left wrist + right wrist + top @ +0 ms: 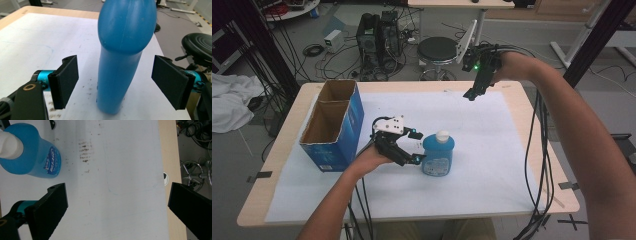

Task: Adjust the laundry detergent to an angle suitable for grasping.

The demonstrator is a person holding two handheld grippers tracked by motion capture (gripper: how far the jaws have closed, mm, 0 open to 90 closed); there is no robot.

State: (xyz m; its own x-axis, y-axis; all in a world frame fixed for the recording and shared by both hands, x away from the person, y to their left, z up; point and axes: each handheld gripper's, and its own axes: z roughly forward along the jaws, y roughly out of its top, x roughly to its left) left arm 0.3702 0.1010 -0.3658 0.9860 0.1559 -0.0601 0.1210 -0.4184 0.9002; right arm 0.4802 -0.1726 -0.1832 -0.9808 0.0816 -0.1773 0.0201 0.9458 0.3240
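Note:
A blue bottle [438, 156] with a white cap stands upright on the white sheet [492, 145] near the table's middle. My left gripper [414, 146] is open just left of it, one jaw on either side of the bottle's narrow edge. In the left gripper view the blue bottle [122, 65] rises between the pads [65, 80], with a gap on each side. My right gripper [472, 93] hangs open above the far part of the sheet. In the right gripper view the blue bottle [32, 155] stands at the upper left, far from the open right gripper [117, 212].
An open blue cardboard box [332, 125] with two compartments stands at the table's left, close behind my left hand. Cables hang off the table's right side [537, 150] and near edge. A black stool [438, 50] and computer gear sit on the floor beyond the far edge.

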